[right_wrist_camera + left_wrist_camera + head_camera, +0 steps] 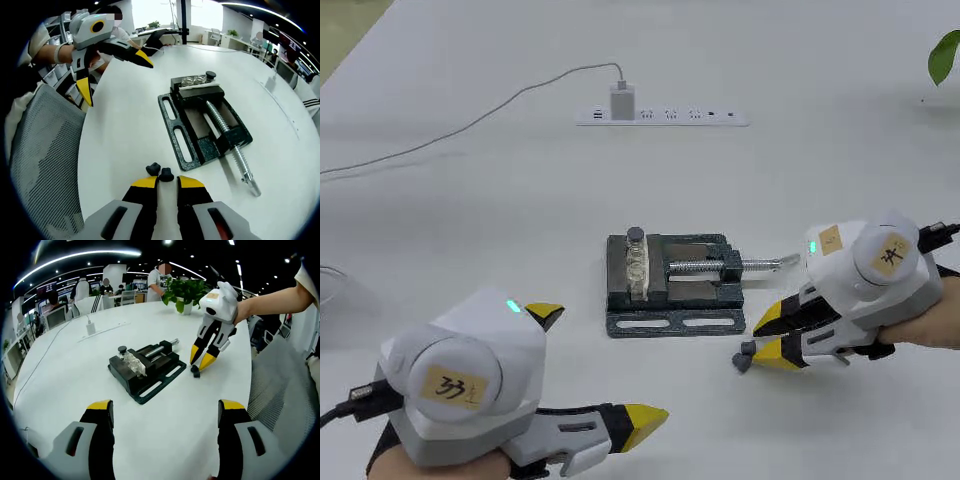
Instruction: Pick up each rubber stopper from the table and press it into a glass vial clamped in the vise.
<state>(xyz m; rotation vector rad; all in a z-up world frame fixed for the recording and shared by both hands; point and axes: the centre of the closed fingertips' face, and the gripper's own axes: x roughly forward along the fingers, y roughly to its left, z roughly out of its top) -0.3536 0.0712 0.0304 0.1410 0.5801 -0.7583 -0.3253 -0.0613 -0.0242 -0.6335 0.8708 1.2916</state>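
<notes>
A dark vise [672, 312] sits mid-table and clamps clear glass vials [637, 268]; a black stopper [636, 234] caps the far one. The vise [150, 371] and vials [133, 362] also lie ahead in the left gripper view. My right gripper [761, 340] tilts down to the table right of the vise, jaws narrowly apart. Two dark rubber stoppers [165, 174] [153, 168] rest on the table just off its fingertips, not pinched; they read as one lump [744, 360] from above. My left gripper [598, 370] hovers wide open at the near left, holding nothing.
A white power strip [662, 117] with a plugged charger [622, 100] and its cable lies at the far side. The vise screw handle [768, 264] sticks out to the right. A mesh chair [37, 165] stands beside the table. A potted plant [186, 290] and several people are beyond.
</notes>
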